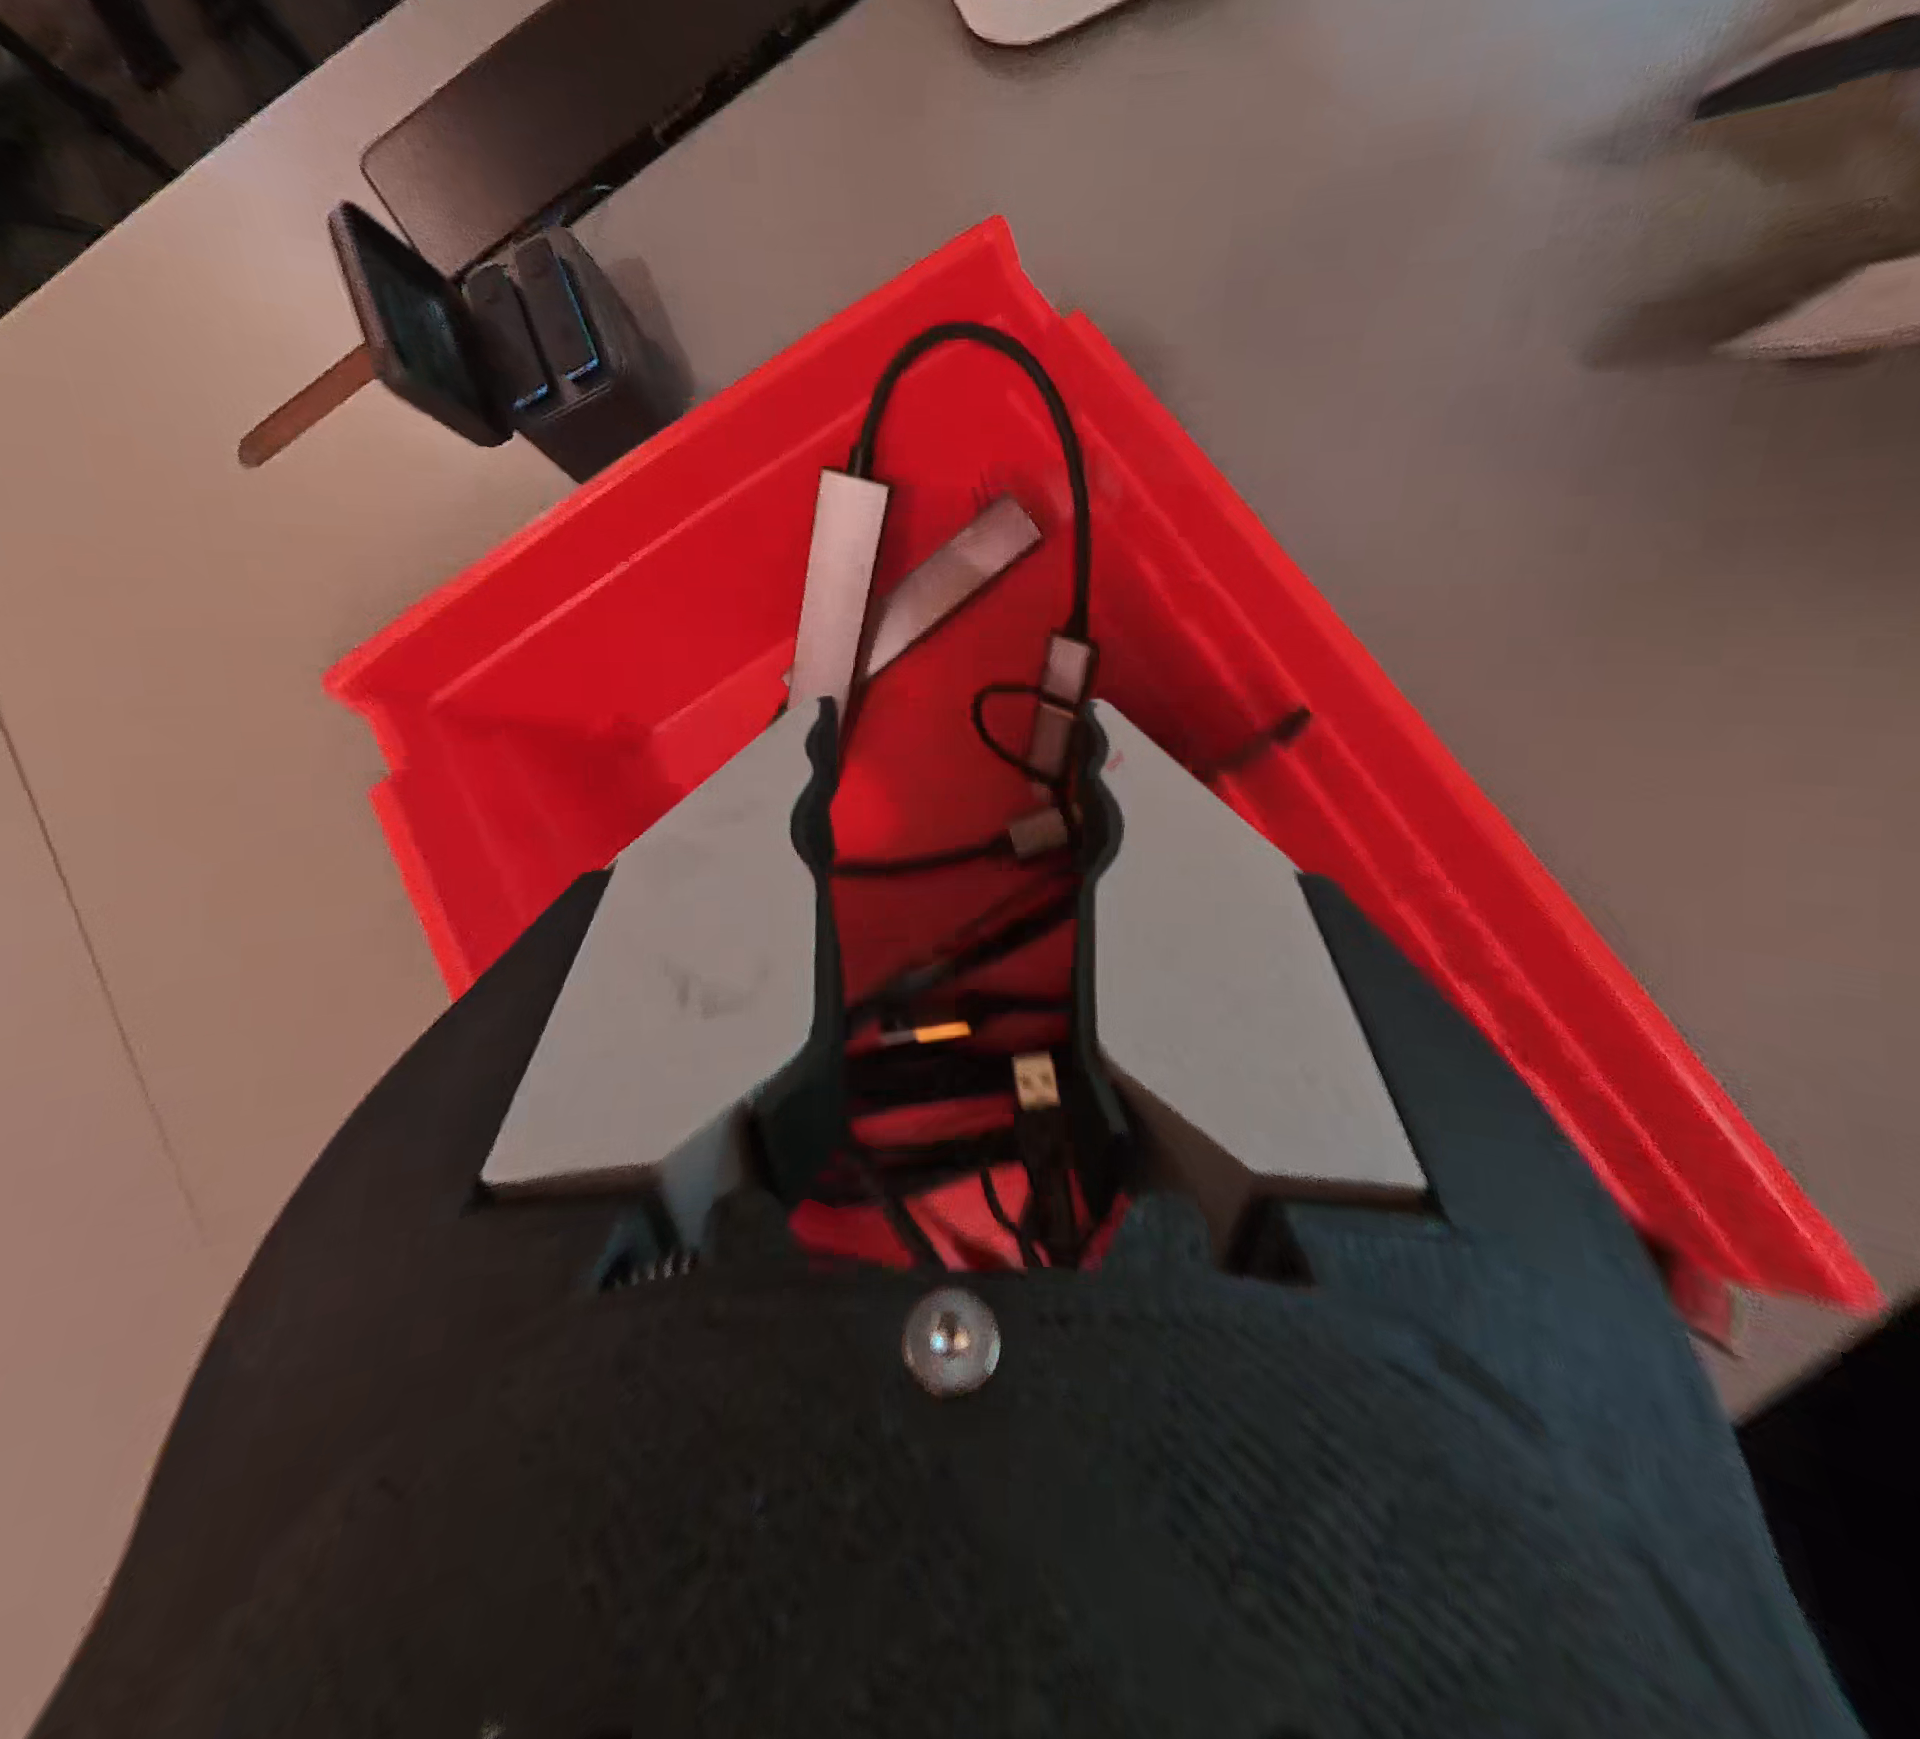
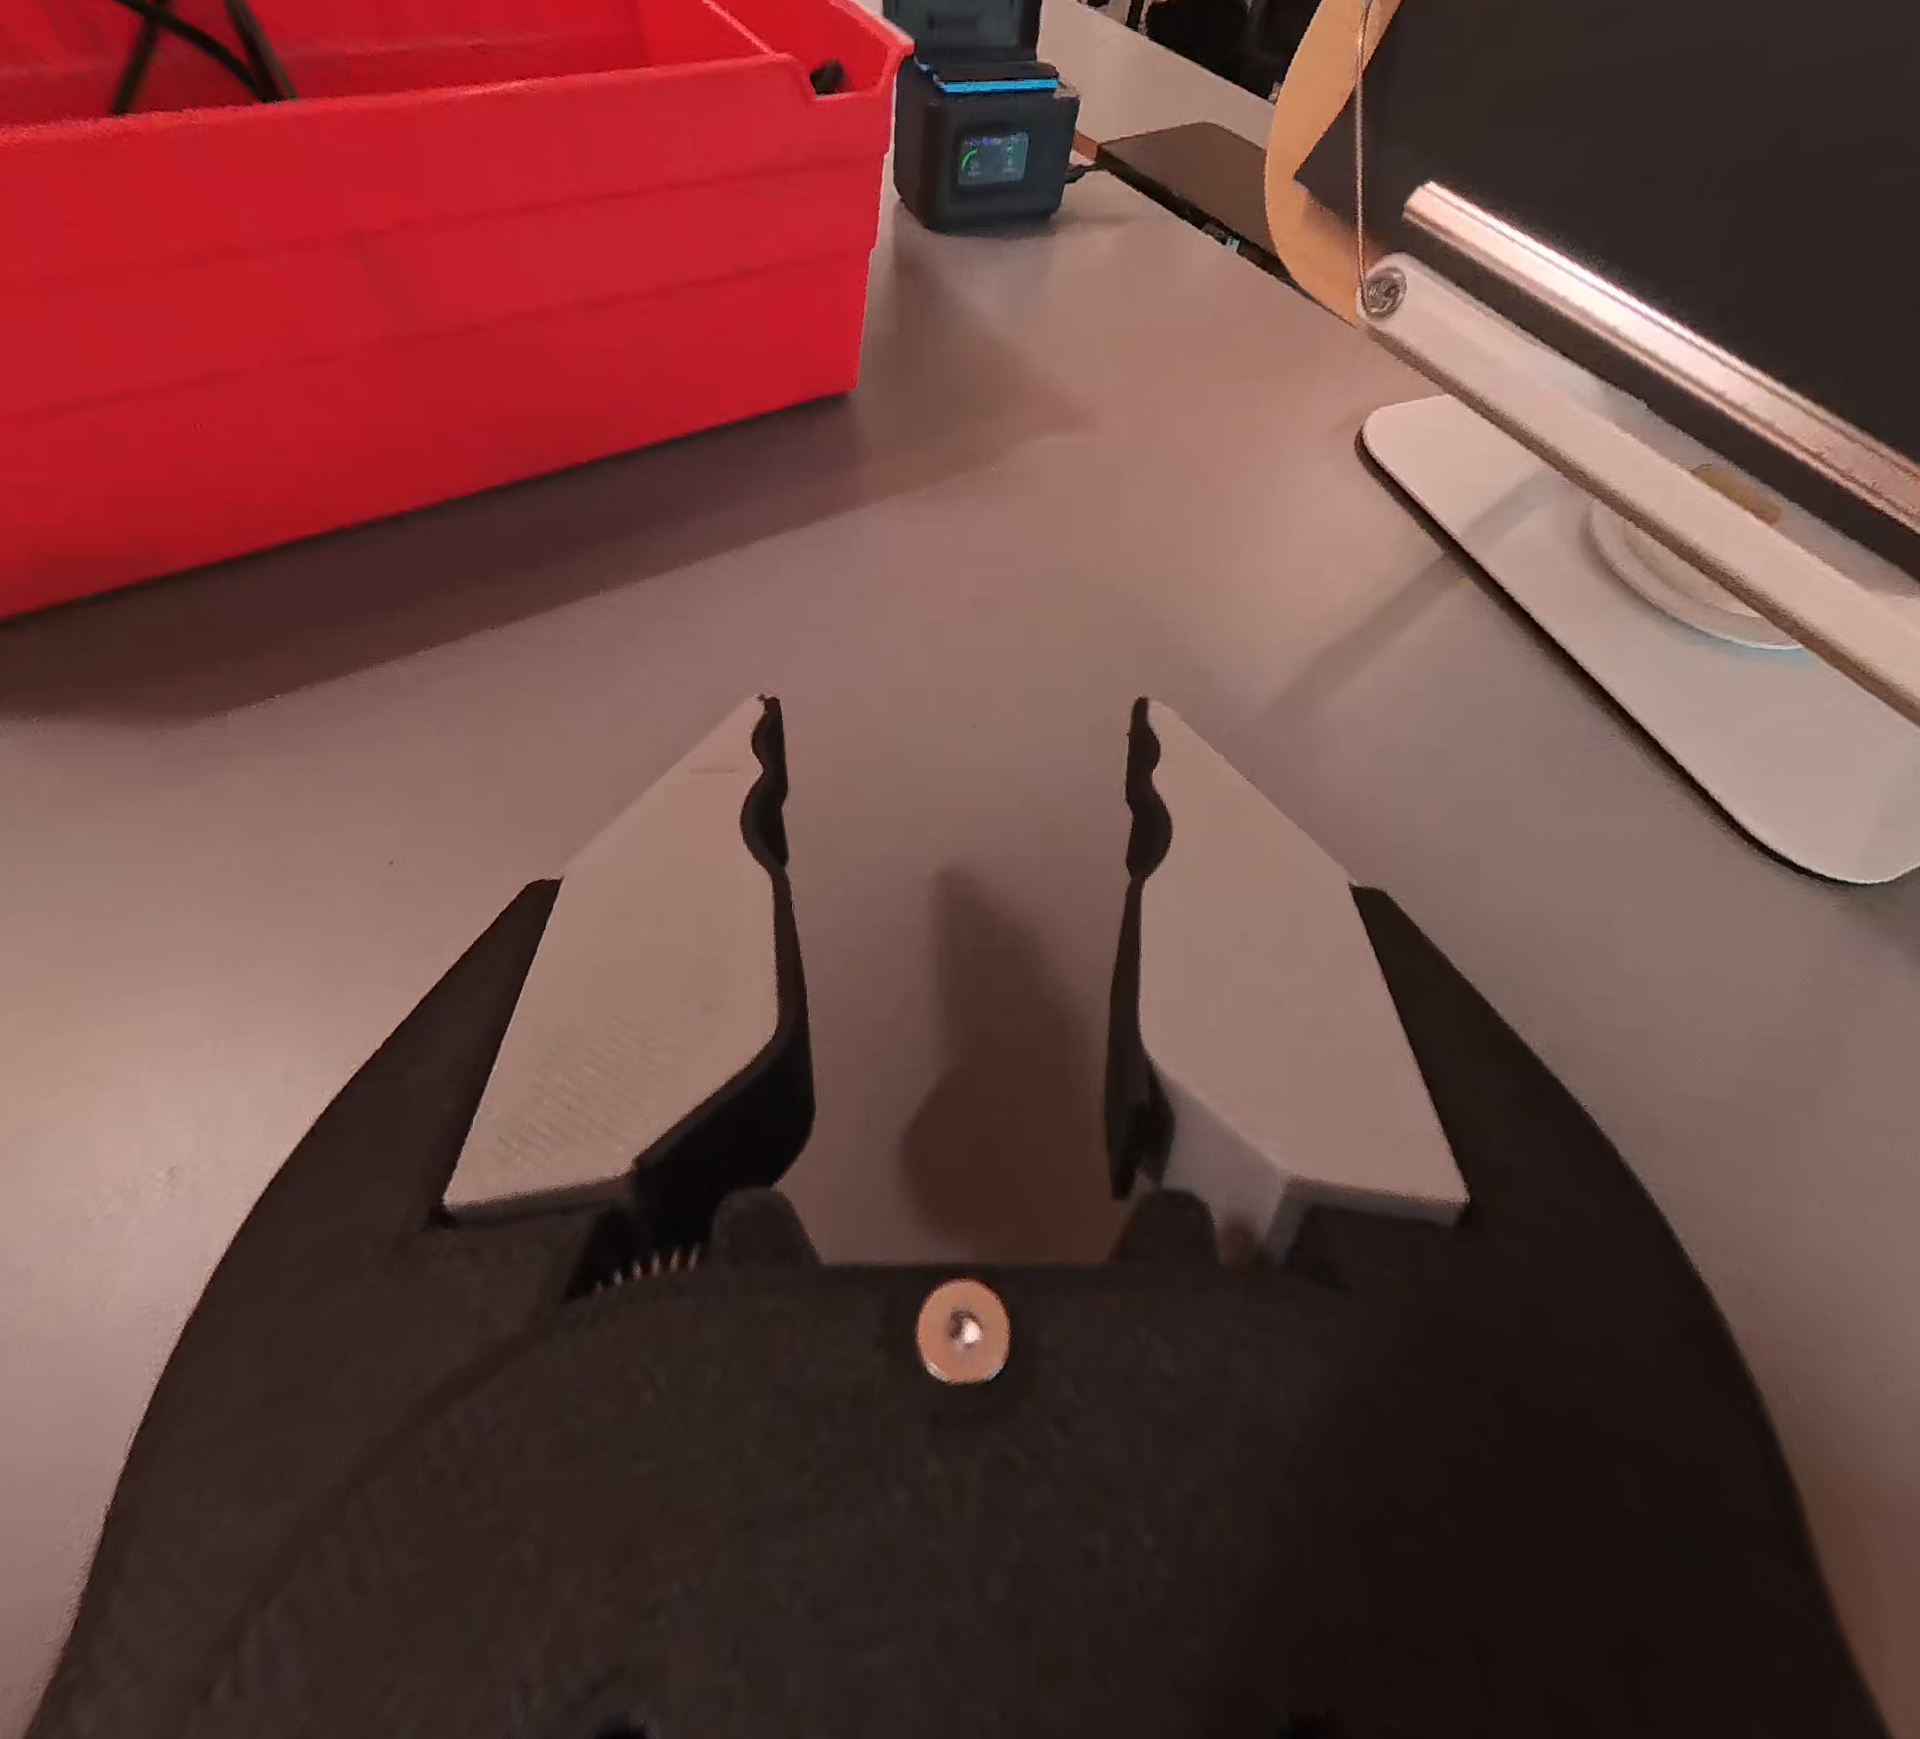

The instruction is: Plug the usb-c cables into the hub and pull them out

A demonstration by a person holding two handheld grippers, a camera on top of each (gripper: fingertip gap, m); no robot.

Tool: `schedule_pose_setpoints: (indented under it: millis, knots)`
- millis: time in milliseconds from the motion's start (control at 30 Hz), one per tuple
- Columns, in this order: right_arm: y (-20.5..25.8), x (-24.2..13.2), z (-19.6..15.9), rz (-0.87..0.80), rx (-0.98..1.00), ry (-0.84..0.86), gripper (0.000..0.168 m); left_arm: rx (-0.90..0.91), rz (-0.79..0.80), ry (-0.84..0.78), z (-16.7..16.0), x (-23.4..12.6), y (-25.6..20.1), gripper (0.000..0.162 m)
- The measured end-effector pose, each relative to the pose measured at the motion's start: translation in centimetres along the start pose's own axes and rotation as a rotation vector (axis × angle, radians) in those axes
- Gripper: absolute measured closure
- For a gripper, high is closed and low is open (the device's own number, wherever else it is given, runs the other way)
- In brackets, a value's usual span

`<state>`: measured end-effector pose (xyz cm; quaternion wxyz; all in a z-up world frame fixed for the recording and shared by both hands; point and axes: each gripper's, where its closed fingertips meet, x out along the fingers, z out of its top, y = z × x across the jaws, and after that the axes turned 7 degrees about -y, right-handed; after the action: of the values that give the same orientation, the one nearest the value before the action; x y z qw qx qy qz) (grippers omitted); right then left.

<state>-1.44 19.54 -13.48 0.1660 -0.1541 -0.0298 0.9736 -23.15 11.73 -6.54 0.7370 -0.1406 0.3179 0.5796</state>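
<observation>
In the left wrist view, the left claw (image 1: 956, 723) is hanging over the red bin (image 1: 582, 609) with its fingers parted and gripping nothing; a silver hub (image 1: 840, 583) and black usb-c cables (image 1: 1075, 484) are lying inside the bin, on the grey table (image 1: 1351, 235). In the right wrist view, the right claw (image 2: 954, 718) is staying wide open and empty above the table; the bin is sitting to its left, a small black charger box (image 2: 982, 141) just beside it.

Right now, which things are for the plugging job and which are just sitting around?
For the job:
- silver hub
- second silver hub
- black cables
- red bin holding them
- left gripper, right gripper, both empty

Just lying about:
- black charging case
- monitor stand
- dark flat panel
</observation>
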Motion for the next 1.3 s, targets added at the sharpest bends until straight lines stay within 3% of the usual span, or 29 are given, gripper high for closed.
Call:
schedule_pose_setpoints:
  millis: [200, 300, 333, 400, 600, 767, 933, 1100, 1233, 1300]
  knots:
    - [0.0, 0.0, 0.1, 0.022, 0.04, -0.008, 0.103, 0.069, 0.035, 0.247, -1.7, 8.2, 2.7, 0.116]
    - [-0.2, -0.2, 0.6, 0.013, 0.035, -0.024, 0.103, 0.107, 0.068, 0.31, -3.0, 10.5, 3.6, 0.128]
    - [-0.3, -0.2, 0.6, 0.009, 0.029, -0.024, 0.103, 0.114, 0.084, 0.332, -3.5, 10.9, 3.9, 0.139]
    - [-0.4, -0.4, 0.6, 0.005, 0.02, -0.024, 0.104, 0.143, 0.087, 0.348, -3.8, 11.3, 3.9, 0.14]
    - [-0.6, -0.4, 0.6, -0.006, 0.006, -0.024, 0.106, 0.298, 0.296, 0.248, -0.7, 7.5, 5.9, 0.141]
    - [-1.0, -0.2, 0.5, -0.01, 0.038, -0.024, 0.107, 0.416, 0.483, 0.043, 5.5, 0.7, 6.6, 0.141]
    - [-1.3, -0.3, 1.1, 0.002, 0.097, -0.07, 0.106, 0.479, 0.523, -0.16, 11.7, -5.1, 2.7, 0.141]
    - [-0.5, -1.4, 3.1, 0.094, 0.143, -0.183, 0.097, 0.524, 0.394, -0.267, 13.7, -5.4, -5.1, 0.142]
    - [2.6, -5.0, 8.0, 0.333, 0.143, -0.446, 0.094, 0.579, 0.344, -0.32, 12.7, -3.7, -10.8, 0.141]
    - [3.4, -7.0, 9.6, 0.386, 0.124, -0.537, 0.1, 0.615, 0.357, -0.339, 11.7, -2.5, -12.6, 0.141]
